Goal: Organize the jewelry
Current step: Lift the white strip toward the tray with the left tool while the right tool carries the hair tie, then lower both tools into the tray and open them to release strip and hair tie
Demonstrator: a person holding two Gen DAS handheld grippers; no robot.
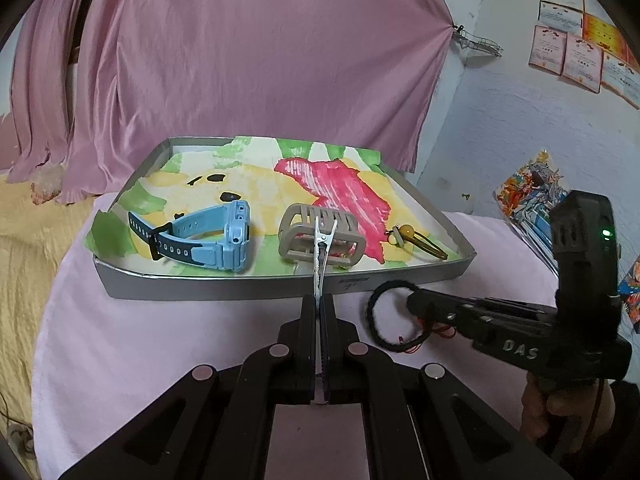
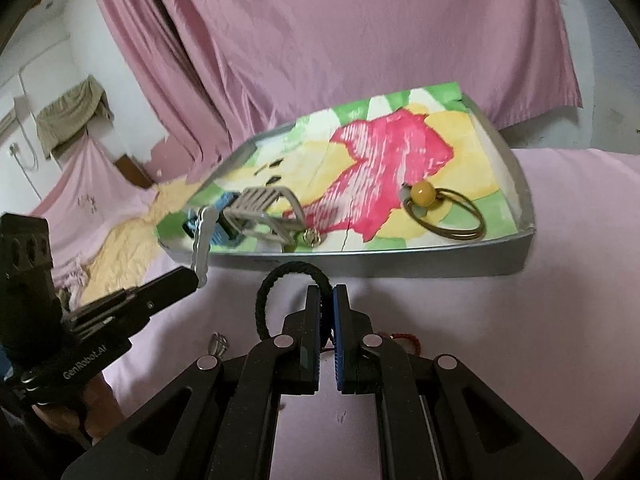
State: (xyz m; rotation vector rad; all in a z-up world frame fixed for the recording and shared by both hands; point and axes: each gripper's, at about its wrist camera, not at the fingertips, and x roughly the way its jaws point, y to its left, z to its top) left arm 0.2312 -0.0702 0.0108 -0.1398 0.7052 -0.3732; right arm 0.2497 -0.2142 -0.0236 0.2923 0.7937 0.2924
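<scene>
From the left wrist view, the left gripper (image 1: 319, 300) has its jaws clamped on a silver hair clip (image 1: 321, 256) held just short of the tray (image 1: 280, 284), where a blue watch (image 1: 208, 240), a beige claw clip (image 1: 320, 236) and a bead hair tie (image 1: 416, 240) already lie. From the right wrist view, the right gripper (image 2: 327, 300) has its jaws pinched on a black braided bracelet (image 2: 294, 276) above the pink-covered bench (image 2: 520, 320). Judging by this, three pieces are sorted; the clip, the bracelet and a red cord (image 2: 404, 340) remain.
</scene>
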